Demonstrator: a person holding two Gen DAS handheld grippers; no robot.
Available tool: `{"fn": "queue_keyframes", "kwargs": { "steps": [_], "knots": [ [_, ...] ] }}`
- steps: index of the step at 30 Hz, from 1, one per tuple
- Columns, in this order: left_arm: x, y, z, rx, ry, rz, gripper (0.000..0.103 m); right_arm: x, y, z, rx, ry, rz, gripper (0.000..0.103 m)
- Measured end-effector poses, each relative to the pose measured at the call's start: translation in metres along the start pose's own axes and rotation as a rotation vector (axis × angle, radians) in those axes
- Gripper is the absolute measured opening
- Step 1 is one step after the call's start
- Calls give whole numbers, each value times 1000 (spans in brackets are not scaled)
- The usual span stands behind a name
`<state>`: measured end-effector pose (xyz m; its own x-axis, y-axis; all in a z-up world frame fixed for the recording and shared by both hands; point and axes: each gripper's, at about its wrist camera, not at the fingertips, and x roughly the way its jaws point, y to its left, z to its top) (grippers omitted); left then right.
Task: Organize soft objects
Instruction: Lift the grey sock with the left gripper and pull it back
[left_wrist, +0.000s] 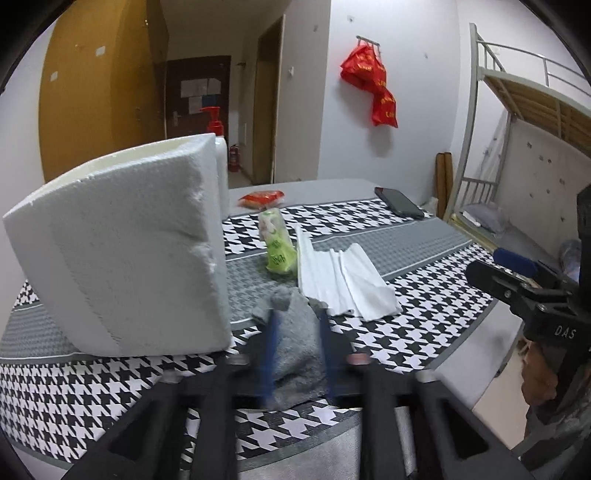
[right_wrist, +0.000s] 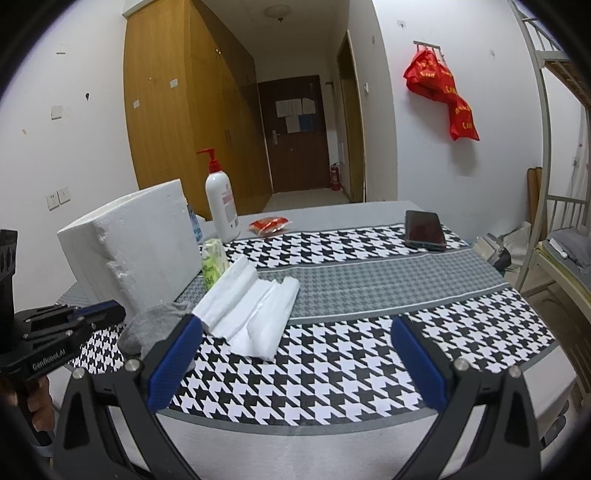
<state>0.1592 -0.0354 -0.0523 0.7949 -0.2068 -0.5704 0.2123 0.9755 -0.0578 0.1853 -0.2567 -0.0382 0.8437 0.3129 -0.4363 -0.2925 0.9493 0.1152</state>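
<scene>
A crumpled grey cloth (left_wrist: 295, 354) lies on the houndstooth table cover beside the white foam box (left_wrist: 122, 251). My left gripper (left_wrist: 297, 317) is down over it, its blurred blue fingers apart with the cloth between them, not squeezing it. In the right wrist view the same cloth (right_wrist: 151, 328) rests slumped on the table just past the left gripper (right_wrist: 99, 312). A folded white towel (right_wrist: 251, 310) and a green tissue pack (right_wrist: 213, 262) lie behind it. My right gripper (right_wrist: 295, 354) is wide open over bare cover, holding nothing.
The foam box (right_wrist: 129, 243) stands at the left with a red-pump lotion bottle (right_wrist: 221, 203) behind it. A red packet (right_wrist: 269, 224) and a dark phone (right_wrist: 424, 229) lie at the far side. A metal bunk bed (right_wrist: 554, 229) stands right of the table.
</scene>
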Motion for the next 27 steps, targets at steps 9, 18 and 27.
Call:
{"fn": "queue_keyframes", "kwargs": {
  "steps": [9, 18, 27],
  "knots": [
    [21, -6, -10, 25, 66, -1, 64, 21, 4, 0, -2, 61, 8, 103],
    [38, -4, -13, 13, 103, 13, 64, 48, 10, 5, -19, 128, 26, 103],
    [54, 0, -16, 21, 160, 40, 47, 72, 17, 4, -17, 208, 52, 103]
  ]
}}
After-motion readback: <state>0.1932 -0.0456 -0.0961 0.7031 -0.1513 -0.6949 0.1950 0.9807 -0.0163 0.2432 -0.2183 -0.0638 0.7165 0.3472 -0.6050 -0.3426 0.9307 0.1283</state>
